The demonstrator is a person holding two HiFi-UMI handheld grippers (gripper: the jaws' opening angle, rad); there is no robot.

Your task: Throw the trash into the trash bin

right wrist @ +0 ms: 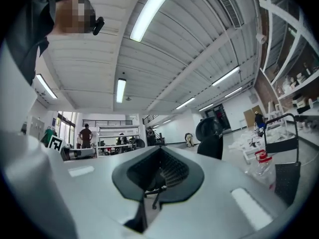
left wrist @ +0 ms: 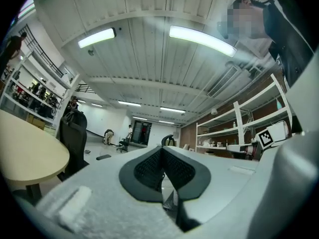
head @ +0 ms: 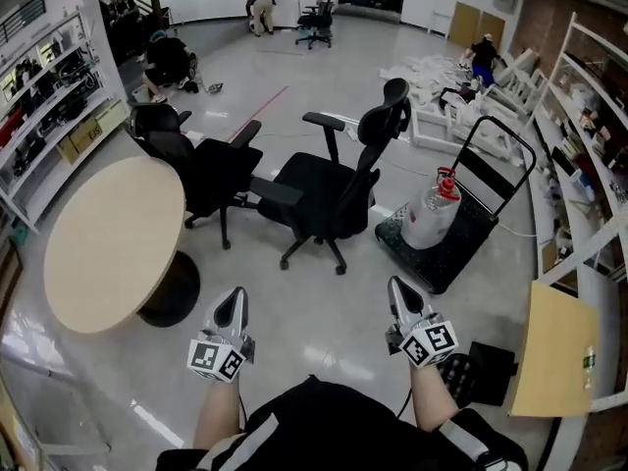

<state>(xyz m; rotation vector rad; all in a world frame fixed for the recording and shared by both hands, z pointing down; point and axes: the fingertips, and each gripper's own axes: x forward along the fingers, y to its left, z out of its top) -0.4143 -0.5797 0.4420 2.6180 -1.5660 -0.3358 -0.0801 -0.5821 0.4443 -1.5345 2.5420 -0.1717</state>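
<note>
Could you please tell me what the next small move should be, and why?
Probably turn to search for trash and a bin: the left hand-held gripper and right hand-held gripper are shut and empty, and no bin shows among the office chairs, round table and cart.

Floor glossy, smooth. Round worktop matt, lt wood-look. Chair blk cloth. Left gripper grey matt plastic w/ blk ribbed jaws.
</note>
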